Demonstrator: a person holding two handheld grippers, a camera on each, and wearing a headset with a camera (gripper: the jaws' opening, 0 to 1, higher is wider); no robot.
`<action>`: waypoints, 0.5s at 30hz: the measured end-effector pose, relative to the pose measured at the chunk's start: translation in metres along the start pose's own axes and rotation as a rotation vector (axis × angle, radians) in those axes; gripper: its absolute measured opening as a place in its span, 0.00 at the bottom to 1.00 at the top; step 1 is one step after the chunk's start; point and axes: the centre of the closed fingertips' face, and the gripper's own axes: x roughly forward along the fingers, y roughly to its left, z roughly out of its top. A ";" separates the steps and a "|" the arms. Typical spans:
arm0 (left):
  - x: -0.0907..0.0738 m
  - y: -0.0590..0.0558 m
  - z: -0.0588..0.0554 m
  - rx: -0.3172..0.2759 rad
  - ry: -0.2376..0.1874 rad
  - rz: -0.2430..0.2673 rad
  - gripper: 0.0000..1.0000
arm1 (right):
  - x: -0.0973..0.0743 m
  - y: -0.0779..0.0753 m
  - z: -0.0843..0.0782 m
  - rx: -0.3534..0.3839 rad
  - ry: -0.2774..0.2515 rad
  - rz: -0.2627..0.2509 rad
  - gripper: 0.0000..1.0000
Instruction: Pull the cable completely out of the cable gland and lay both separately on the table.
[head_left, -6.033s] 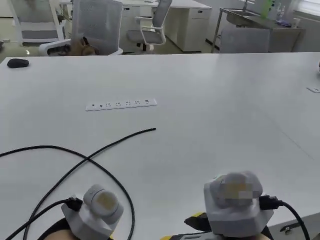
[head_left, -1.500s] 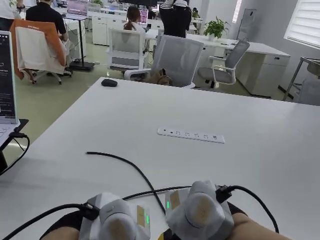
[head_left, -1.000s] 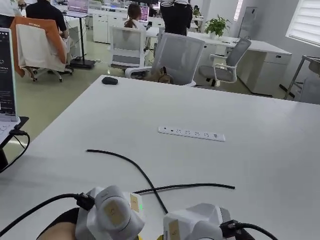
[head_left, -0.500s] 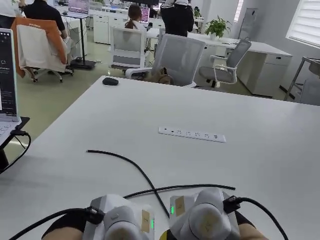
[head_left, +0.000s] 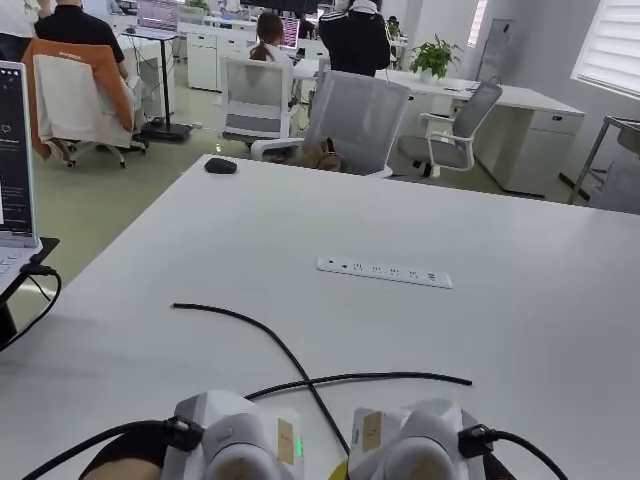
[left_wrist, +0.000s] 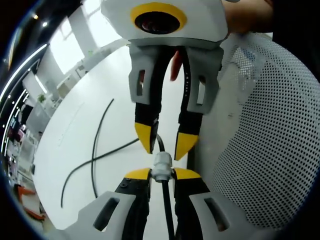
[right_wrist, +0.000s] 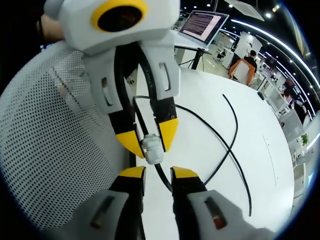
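Looks like the grab stage to me: left gripper (left_wrist: 162, 173) jaws clamped on the cable gland (left_wrist: 162, 166) off the surface (head_left: 500, 220) edge, right gripper (right_wrist: 157, 173) jaws apart around the cable (left_wrist: 159, 142), so next it's pinch and pull straight.

In the head view my left gripper (left_wrist: 162, 173) and right gripper (right_wrist: 158, 173) cut off by the bottom edge, jaws and gland (left_wrist: 162, 165) hidden behind their bodies, cable (head_left: 400, 377) end lost under them, laptop (head_left: 14, 150) cropped at left, power strip (head_left: 385, 272) sockets too small to count.
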 end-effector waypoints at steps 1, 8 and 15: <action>0.001 0.001 -0.001 -0.001 0.001 0.000 0.18 | 0.000 0.000 -0.001 -0.013 0.004 -0.006 0.17; -0.001 0.006 -0.005 -0.012 0.017 0.024 0.18 | 0.002 -0.015 -0.008 -0.045 0.040 -0.066 0.07; -0.008 0.013 -0.012 -0.040 0.053 0.074 0.18 | -0.002 -0.034 -0.040 0.027 0.162 -0.138 0.07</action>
